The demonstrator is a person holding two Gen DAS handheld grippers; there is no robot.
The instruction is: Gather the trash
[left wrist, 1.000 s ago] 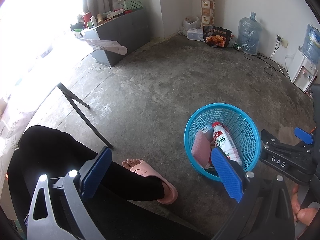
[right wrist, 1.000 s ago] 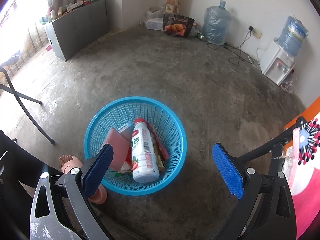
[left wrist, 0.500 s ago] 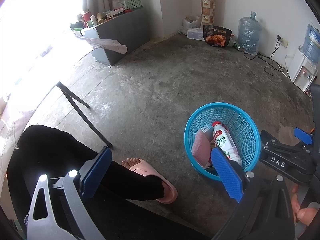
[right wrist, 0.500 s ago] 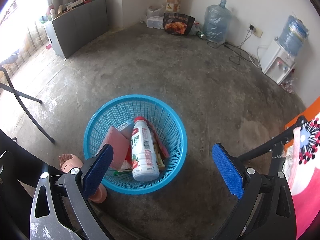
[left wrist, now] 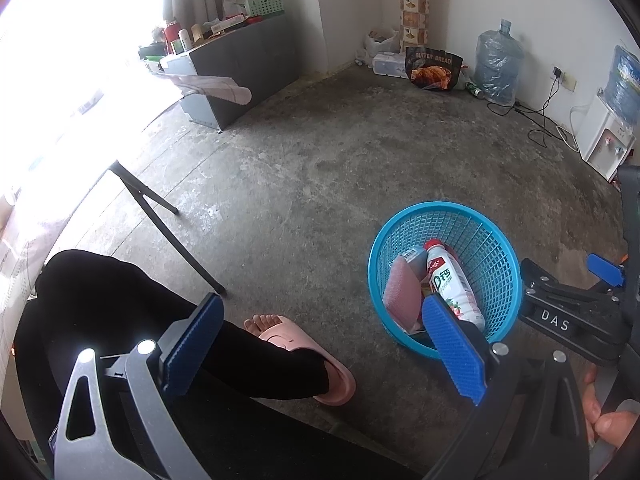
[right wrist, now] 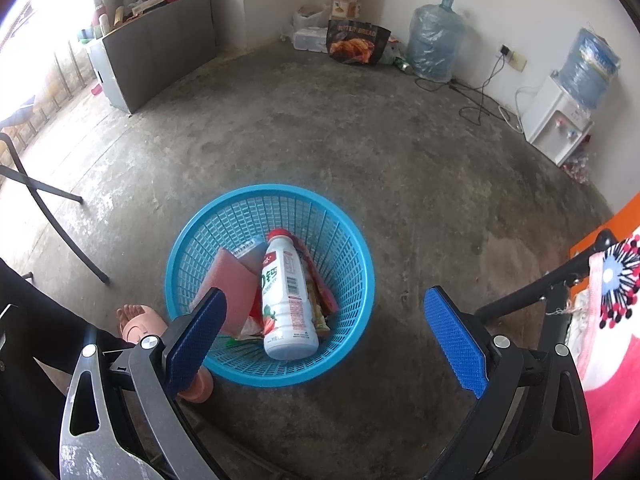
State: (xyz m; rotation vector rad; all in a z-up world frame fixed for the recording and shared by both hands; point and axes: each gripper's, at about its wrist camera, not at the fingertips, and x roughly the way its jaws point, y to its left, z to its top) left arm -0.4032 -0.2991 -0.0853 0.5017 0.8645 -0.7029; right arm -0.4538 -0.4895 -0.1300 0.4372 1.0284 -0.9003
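- We find the blue basket (right wrist: 270,216) standing upright on the concrete floor (right wrist: 320,128); all positions below are given relative to it.
- The right gripper (right wrist: 324,340) hangs above the basket's near rim, jaws spread wide with nothing between them. The left gripper (left wrist: 320,344) is off to the basket's left-near side, likewise released and empty.
- Inside the basket we note 1 white bottle (right wrist: 287,296) with a red cap, lying on its side, cap toward the far wall. It looks rigid and smooth, its label intact.
- Beside the bottle, on its left, lies a pink flat pack (right wrist: 236,284); on its right, thin wrappers (right wrist: 320,292), crumpled and light.
- Risk 1: the basket is light mesh plastic. In our judgement, a finger catching its rim on the way down would tip or slide it and spill the contents.
- Risk 2: a foot in a pink slipper (left wrist: 304,344) rests just beside the basket's near-left side; a shift of that leg could knock it.
- Risk 3: we see no loose trash on the floor near the basket. Items by the far wall, such as the bread bag (right wrist: 358,42), may be stores, not waste; mistaking them is possible.
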